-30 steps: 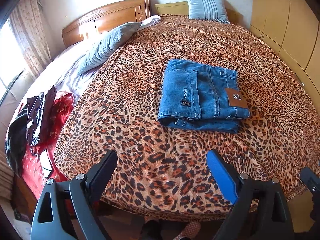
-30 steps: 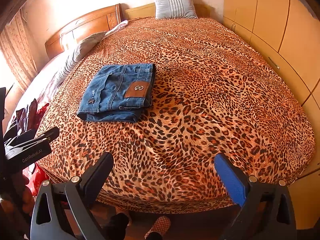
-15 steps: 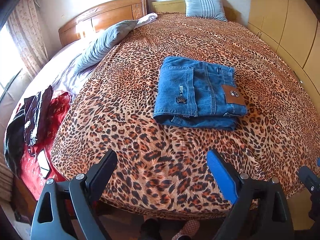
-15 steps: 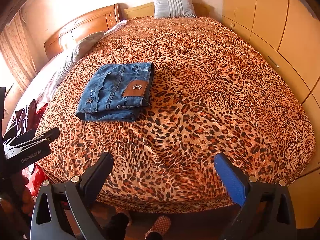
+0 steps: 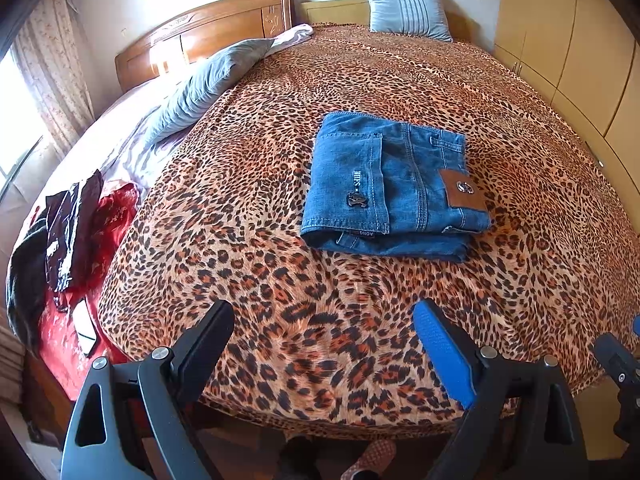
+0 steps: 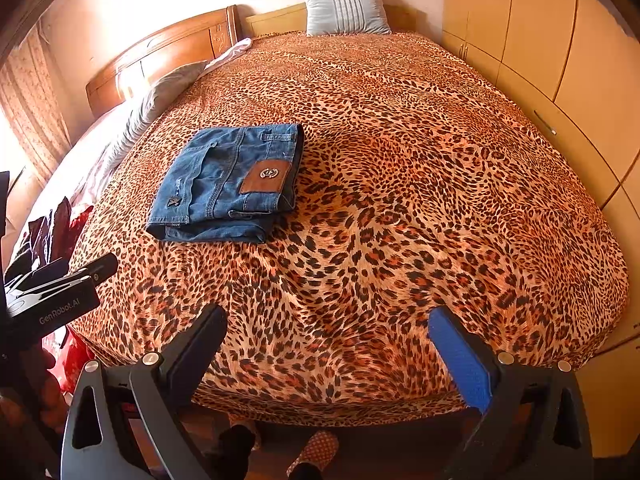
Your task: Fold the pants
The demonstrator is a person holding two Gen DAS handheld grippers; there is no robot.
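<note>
Jeans, blue denim, folded (image 5: 394, 188) | lying on leopard-print bedspread (image 5: 280, 280) | we're holding left gripper (image 5: 324, 328) and right gripper (image 6: 328, 332) fingers wide apart, gripping nothing

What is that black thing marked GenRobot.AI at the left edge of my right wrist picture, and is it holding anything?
Observer: That is the left gripper. Its own camera shows its fingers wide apart with nothing between them, well short of the folded jeans.
Operator: And what is it hiding from me on that side?
Observer: A small white flat object lying on a red cloth at the edge of the bed. I cannot tell what it is.
</note>
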